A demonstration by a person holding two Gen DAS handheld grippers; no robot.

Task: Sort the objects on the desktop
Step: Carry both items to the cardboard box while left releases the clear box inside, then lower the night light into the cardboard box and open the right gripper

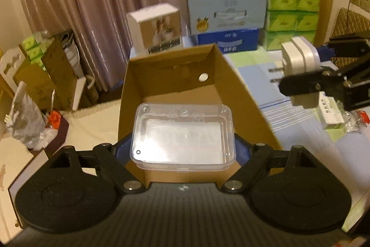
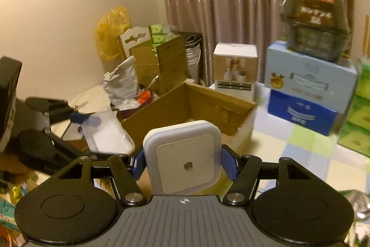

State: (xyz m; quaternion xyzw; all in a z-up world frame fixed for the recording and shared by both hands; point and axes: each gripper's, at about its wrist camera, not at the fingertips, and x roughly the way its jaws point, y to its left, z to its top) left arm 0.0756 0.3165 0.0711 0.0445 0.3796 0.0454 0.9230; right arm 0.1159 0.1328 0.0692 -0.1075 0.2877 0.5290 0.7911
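My left gripper is shut on a clear plastic box with a lid, held above the open brown cardboard box. My right gripper is shut on a white square plug-in night light, its blue pads pressing both sides. In the left wrist view the night light hangs at the right with its two metal prongs pointing left, beside the cardboard box. In the right wrist view the clear plastic box and the left gripper's black arm appear at the left, near the cardboard box.
Behind the cardboard box stand a white picture carton, stacked blue boxes and green tissue packs. A small medicine box lies on the checked cloth at right. Bags and cartons crowd the floor at left. A curtain hangs behind.
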